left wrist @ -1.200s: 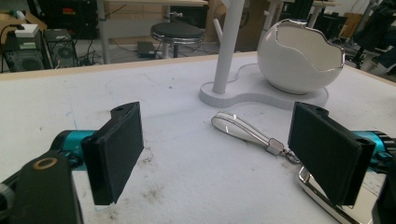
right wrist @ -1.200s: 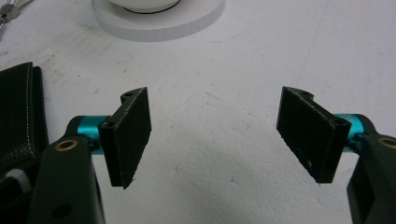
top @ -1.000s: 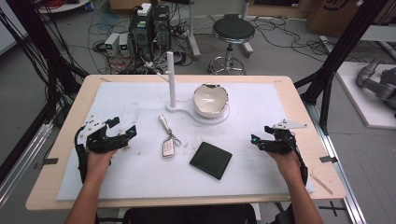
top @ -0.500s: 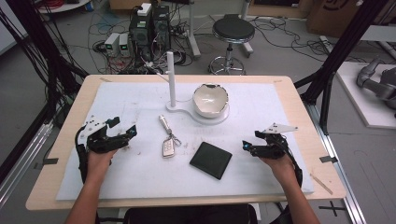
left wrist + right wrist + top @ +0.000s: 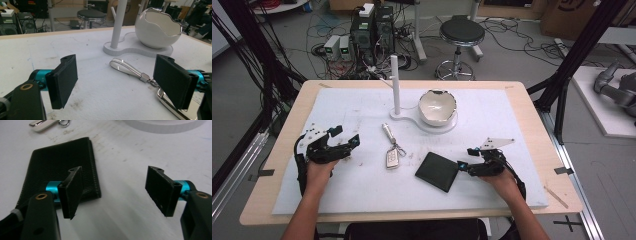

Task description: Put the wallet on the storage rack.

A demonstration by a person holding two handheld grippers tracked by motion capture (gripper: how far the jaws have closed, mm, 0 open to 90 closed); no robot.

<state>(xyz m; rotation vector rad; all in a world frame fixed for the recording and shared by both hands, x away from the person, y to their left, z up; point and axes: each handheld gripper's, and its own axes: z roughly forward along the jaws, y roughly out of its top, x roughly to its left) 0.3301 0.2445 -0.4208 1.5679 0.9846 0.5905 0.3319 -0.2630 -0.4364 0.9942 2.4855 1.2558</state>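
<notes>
The black wallet [image 5: 437,171] lies flat on the white mat [image 5: 522,125], near the front of the table and just left of the right gripper [image 5: 468,164]; in the right gripper view the wallet [image 5: 61,167] shows its stitched edge, with one jaw over its near corner and the other over bare mat, so the jaws stand spread wide and hold nothing. The step in hand looks like a reach to pick the wallet up; to do it well, the gripper should probably come low and level so one jaw slides along the mat under the stitched edge while the other comes over the top, then close on the corner rather than the middle, since a thin, flat, soft thing gives little to bite on. Beyond the wallet lies a car key fob [image 5: 392,158] with its silver strap tag [image 5: 387,132]; the left gripper [image 5: 346,140] hovers beside it, jaws likewise spread and empty. Farther back stands a white eggshell-shaped bowl [image 5: 437,107] on a base with an upright white post [image 5: 395,82].
</notes>
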